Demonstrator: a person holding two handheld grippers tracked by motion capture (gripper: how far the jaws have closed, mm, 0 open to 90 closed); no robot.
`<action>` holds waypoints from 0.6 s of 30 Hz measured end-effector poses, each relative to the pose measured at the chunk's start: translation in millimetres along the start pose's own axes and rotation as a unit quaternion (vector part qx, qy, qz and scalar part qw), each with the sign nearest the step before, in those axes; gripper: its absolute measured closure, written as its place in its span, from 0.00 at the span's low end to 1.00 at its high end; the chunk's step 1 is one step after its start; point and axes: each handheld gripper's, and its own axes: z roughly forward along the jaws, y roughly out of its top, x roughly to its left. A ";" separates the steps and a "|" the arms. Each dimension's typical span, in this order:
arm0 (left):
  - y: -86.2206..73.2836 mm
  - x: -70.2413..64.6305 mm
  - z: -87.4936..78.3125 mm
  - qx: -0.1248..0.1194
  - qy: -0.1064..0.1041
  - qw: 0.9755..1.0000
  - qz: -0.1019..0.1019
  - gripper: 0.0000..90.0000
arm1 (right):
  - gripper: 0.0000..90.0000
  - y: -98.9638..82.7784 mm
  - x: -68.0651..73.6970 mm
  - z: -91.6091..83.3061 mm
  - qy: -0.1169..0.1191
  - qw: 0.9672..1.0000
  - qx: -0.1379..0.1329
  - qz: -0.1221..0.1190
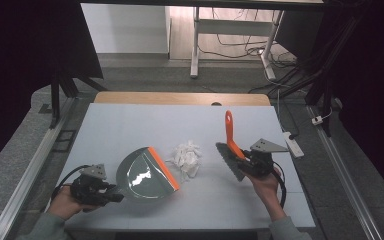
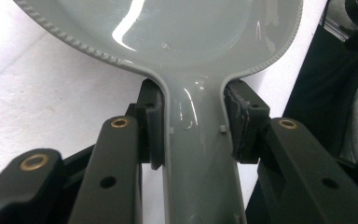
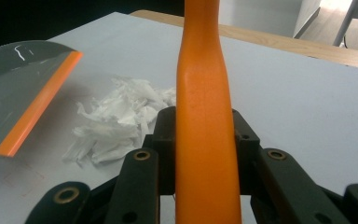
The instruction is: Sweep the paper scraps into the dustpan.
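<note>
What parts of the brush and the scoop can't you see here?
- Grey plastic dustpan: in the left gripper view the top edge cuts off its orange lip.
- Orange-handled brush: in the right gripper view the frame cuts off both ends.
- Brush's grey bristles: too small in the high view to tell whether they touch the table.

Right gripper clamped on orange brush handle, black pads pressed against both of its sides. Handle running straight up from between the jaws and out past the top edge. Pile of torn white paper scraps lying on white table surface, ahead and to the left of the jaws, just beside the handle. Grey dustpan farther left, its orange lip turned toward the scraps, near but not touching them. Wooden table edge visible beyond the white surface, ahead of the gripper.
</note>
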 end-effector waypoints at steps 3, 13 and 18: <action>-0.1 2.8 3.3 0.010 0.007 1.000 -0.015 0.68 | 0.77 3.6 0.6 5.8 -0.003 1.000 0.000 0.001; -6.0 9.1 1.6 0.017 0.011 0.999 -0.037 0.68 | 0.77 11.2 1.7 26.0 -0.004 1.000 0.007 0.005; -6.4 10.7 6.4 0.027 0.009 0.999 -0.038 0.68 | 0.77 14.5 1.1 37.2 -0.009 1.000 0.014 0.008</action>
